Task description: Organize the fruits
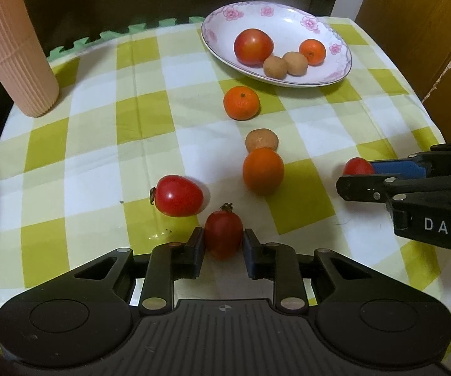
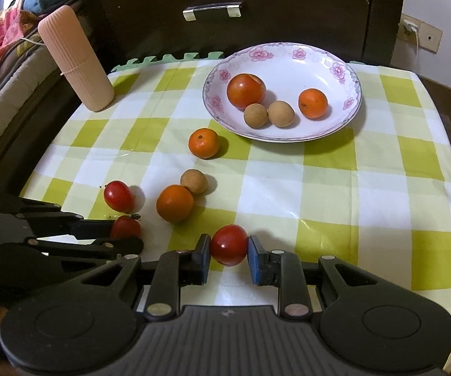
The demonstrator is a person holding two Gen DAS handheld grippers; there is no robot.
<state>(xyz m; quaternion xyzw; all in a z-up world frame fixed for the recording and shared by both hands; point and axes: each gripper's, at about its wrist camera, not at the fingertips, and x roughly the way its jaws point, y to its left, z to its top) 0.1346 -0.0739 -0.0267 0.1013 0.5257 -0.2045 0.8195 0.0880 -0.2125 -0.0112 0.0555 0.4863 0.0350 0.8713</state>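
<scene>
In the right wrist view, the right half of the bench (image 2: 382,188) lies bare, an open lane up to the plate (image 2: 347,119) at upper centre. Left of centre, an orange (image 2: 174,203), a brown fruit (image 2: 193,181) and a mandarin (image 2: 203,143) crowd the way. A ribbed pink cylinder (image 2: 76,59) stands upper left.
</scene>
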